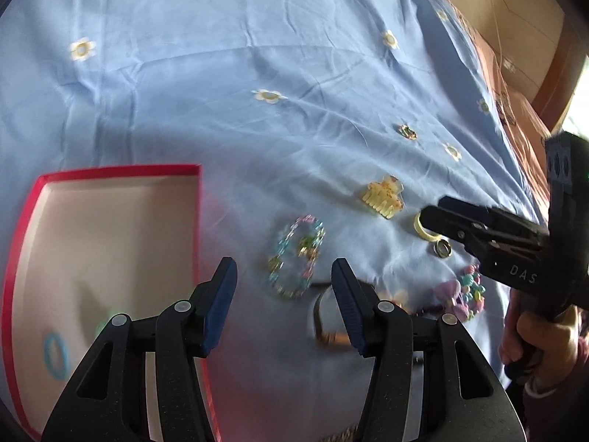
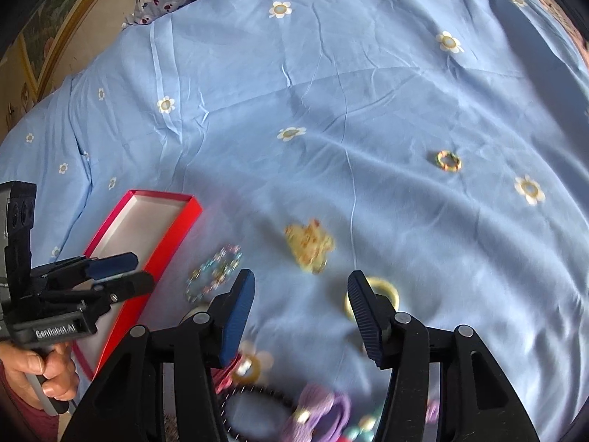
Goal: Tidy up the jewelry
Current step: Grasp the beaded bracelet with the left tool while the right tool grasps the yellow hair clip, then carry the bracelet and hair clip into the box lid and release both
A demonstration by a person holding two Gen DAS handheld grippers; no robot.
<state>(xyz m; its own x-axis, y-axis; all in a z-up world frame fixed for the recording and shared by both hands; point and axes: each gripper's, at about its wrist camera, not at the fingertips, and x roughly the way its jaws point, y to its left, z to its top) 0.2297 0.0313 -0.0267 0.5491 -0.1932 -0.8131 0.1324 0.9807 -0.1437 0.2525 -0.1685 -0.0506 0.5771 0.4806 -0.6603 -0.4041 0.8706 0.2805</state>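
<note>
- Beaded bracelet (image 1: 296, 256) lies loose on blue bedsheet (image 1: 257, 55), just beside red box (image 1: 117, 171).
- Left gripper (image 1: 283, 298) fingers apart, empty above it; right gripper (image 2: 300, 313) fingers apart, empty near yellow ring (image 2: 383, 289).
- Risk: fingers snag sheet, or beads slip from pinch.

Red box (image 1: 121, 171), lid off, lies flat on the bed w/ a blue ring (image 1: 56, 356) inside. Just beside it: pastel bead bracelet (image 1: 296, 254). Further right: yellow claw clip (image 1: 383, 196), yellow ring (image 2: 383, 287), small gold ring (image 2: 448, 160) well apart.
</note>
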